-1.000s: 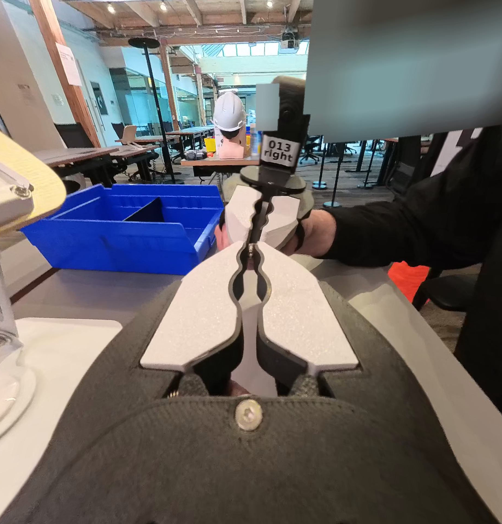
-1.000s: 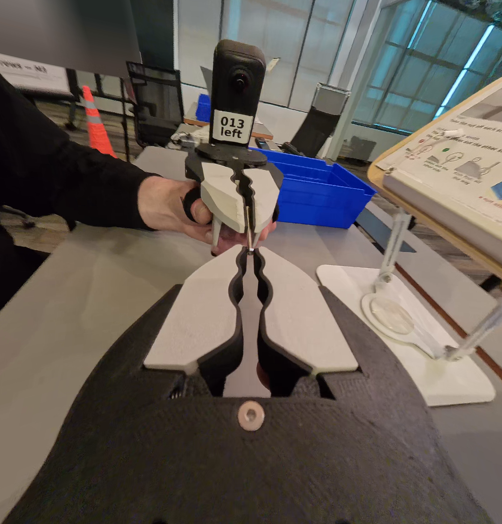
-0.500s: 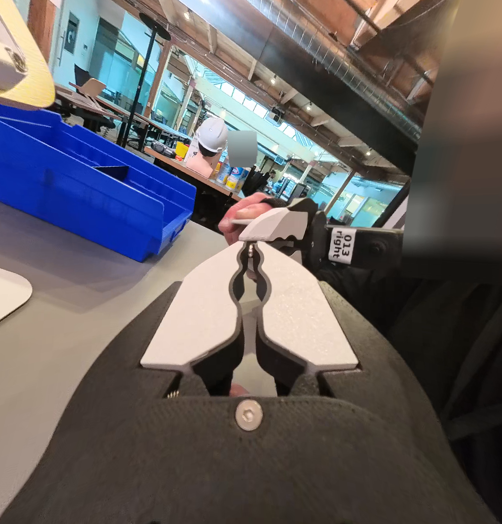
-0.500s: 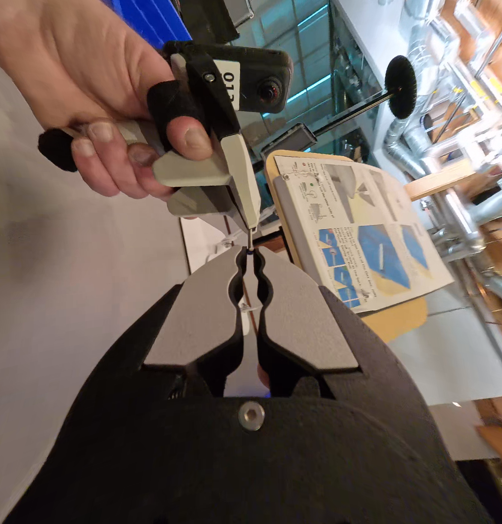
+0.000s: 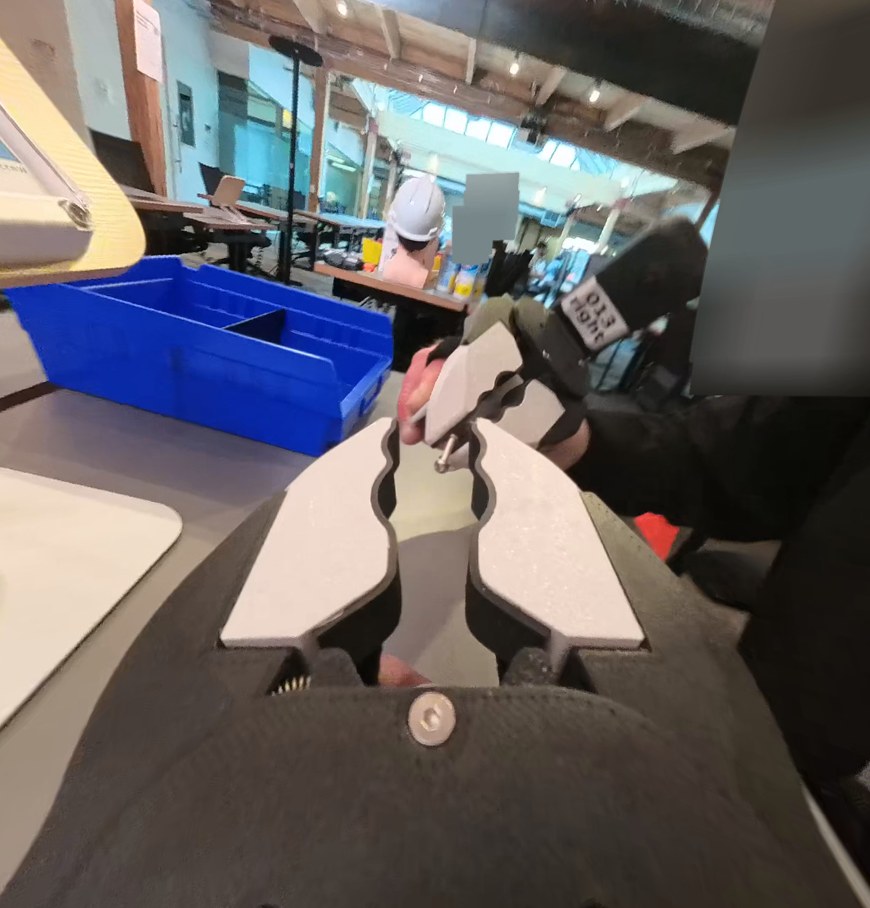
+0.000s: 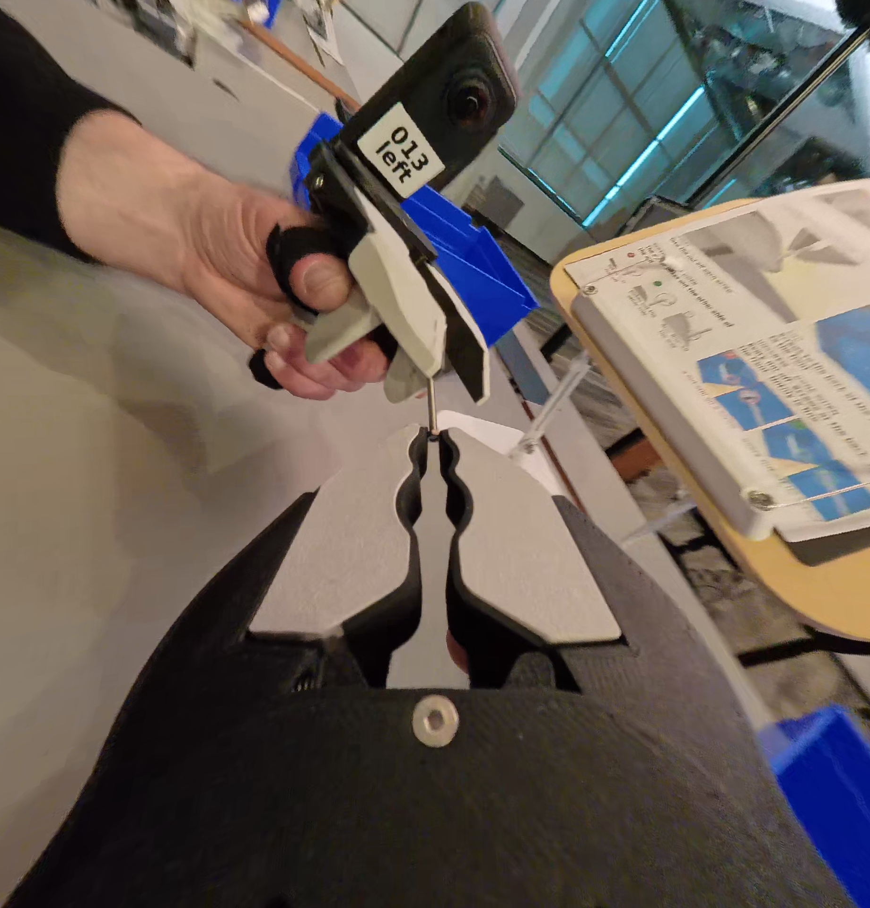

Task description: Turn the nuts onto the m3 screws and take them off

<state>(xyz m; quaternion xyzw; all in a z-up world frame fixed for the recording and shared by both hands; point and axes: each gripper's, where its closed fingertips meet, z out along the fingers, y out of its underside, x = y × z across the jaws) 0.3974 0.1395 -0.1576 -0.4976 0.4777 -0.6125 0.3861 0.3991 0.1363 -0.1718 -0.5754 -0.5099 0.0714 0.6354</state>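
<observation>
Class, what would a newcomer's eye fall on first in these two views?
A thin screw is pinched in the tips of the right gripper and reaches between the open fingers of the left gripper. Beyond them, a bright blue bin stands on the grey table.

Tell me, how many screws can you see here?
1. The screw is pinched in the tips of the right gripper, its head poking between the fingers of the open left gripper. More may lie hidden inside the blue bin.

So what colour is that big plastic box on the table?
The box is bright blue. The left wrist view shows it best.
</observation>
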